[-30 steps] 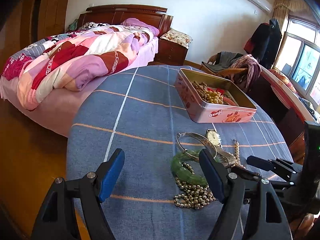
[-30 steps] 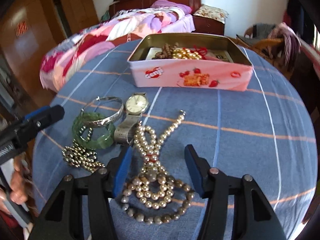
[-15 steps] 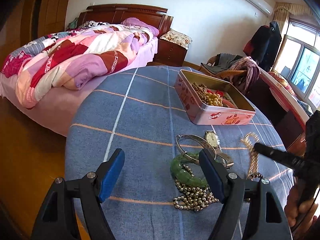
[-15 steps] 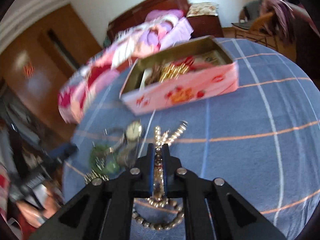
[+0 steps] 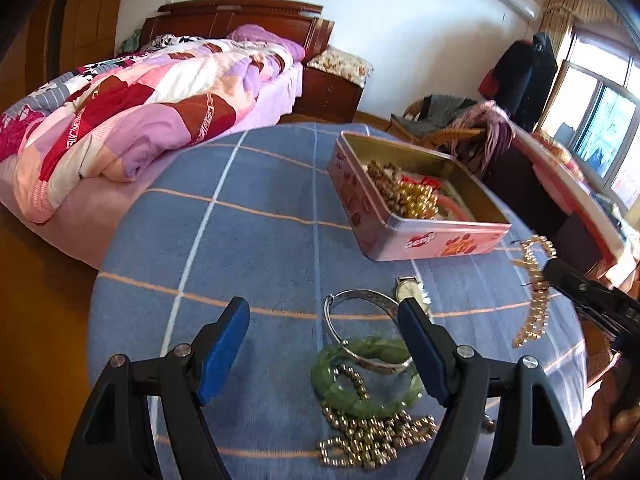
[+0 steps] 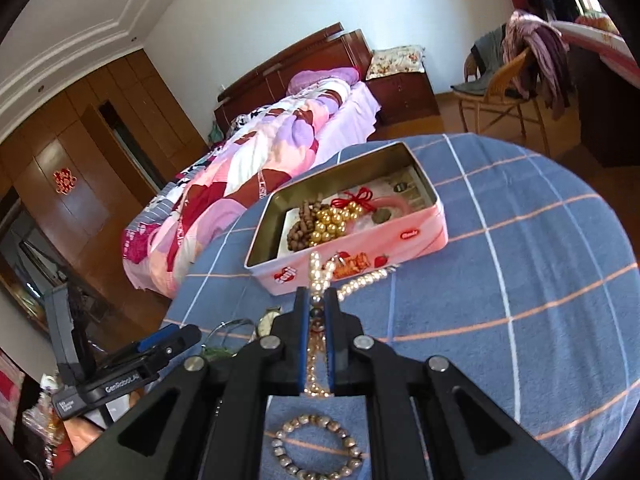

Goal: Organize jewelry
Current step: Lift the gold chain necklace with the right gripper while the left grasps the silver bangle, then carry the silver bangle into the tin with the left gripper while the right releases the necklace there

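While the right gripper (image 6: 318, 300) is clamped on the pearl necklace (image 5: 534, 292), the strand hangs off the tablecloth (image 5: 260, 240) in the left wrist view, at about three o'clock from the pink tin (image 5: 416, 236). In the right wrist view one tail of it trails at about two o'clock from the fingertips, just in front of the tin wall; whether it touches the cloth I cannot tell.

The necklace looks light and wholly limp — it will swing and drape rather than keep a shape, and its smooth beads could slide through the pads. A pinch near the bunched middle, where the strands cross, seems the safest hold, since both loops then hang evenly.

The left gripper (image 5: 324, 344) has nothing between its fingers, which are closing slightly. Just ahead of it lie the green bangle (image 5: 360, 376), the silver bangle (image 5: 360, 320), the watch (image 5: 409, 289) and a heap of metal beads (image 5: 372, 436) — stiff rings best taken across the rim. A beaded bracelet (image 6: 316, 446) lies on the cloth at six o'clock under the right gripper.
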Demonstrator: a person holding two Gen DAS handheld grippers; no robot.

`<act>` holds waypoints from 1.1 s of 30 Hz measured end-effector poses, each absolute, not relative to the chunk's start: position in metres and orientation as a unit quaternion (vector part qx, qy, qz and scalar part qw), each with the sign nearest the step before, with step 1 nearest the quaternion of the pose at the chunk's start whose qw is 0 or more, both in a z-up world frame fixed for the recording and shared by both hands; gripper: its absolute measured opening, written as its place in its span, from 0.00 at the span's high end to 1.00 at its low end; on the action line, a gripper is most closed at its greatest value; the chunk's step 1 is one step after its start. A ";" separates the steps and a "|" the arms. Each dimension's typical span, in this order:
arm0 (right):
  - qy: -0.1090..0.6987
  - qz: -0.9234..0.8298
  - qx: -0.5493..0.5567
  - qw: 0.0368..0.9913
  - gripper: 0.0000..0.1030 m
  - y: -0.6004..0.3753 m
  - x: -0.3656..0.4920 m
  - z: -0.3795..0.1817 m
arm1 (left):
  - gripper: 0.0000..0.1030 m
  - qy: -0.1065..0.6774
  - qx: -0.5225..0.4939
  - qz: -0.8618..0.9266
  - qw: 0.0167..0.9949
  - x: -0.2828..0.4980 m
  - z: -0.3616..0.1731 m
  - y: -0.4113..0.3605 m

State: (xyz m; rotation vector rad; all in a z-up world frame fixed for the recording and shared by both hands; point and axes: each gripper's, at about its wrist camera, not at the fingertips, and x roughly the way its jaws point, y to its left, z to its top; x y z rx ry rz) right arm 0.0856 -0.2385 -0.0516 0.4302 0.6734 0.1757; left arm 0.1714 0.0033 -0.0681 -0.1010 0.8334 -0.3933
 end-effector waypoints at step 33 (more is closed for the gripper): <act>0.284 0.059 0.211 0.934 0.91 -0.266 0.083 -0.026 | 0.94 0.314 -0.067 -0.249 0.914 0.167 -0.012 -0.015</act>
